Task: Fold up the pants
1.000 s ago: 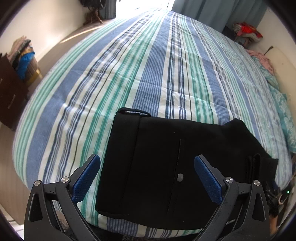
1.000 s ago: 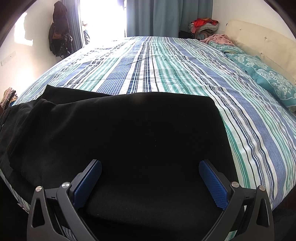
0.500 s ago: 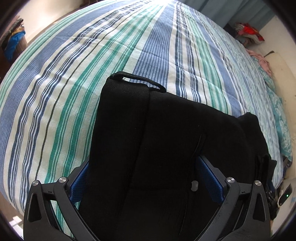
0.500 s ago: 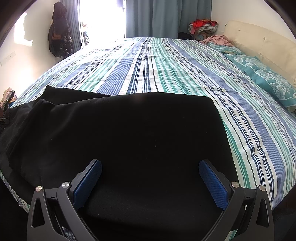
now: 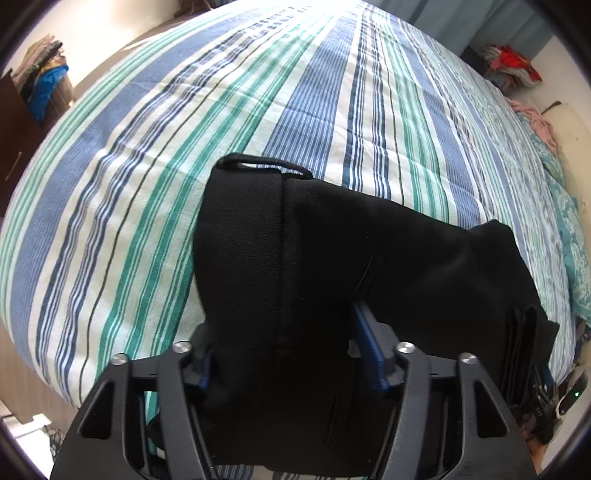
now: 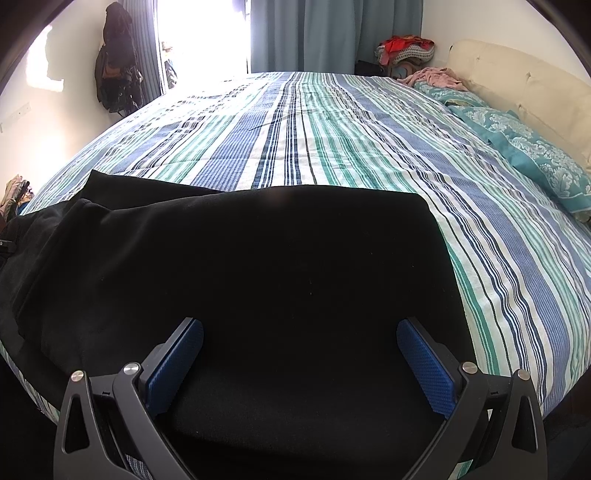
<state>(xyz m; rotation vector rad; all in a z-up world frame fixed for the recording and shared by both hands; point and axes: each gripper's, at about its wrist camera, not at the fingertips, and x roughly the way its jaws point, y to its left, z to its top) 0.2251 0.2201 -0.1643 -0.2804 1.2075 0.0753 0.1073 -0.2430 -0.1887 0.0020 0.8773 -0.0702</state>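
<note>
pants: black, lying on the striped bed
left gripper: fingers just closing, clenched on pants at 6 o'clock
right gripper: fingers released, spread over pants

Daylight came in hard from the window past the curtain, blown out to pure white there. Glare washed the far end of the bed in both views, stripes fading out. Pants were crushed to flat black, barely any fold detail. Soft shadow patch on the left wall. Strong fisheye bend plus dark vignette in the corners. Focus was sharp overall, no motion blur.
</note>
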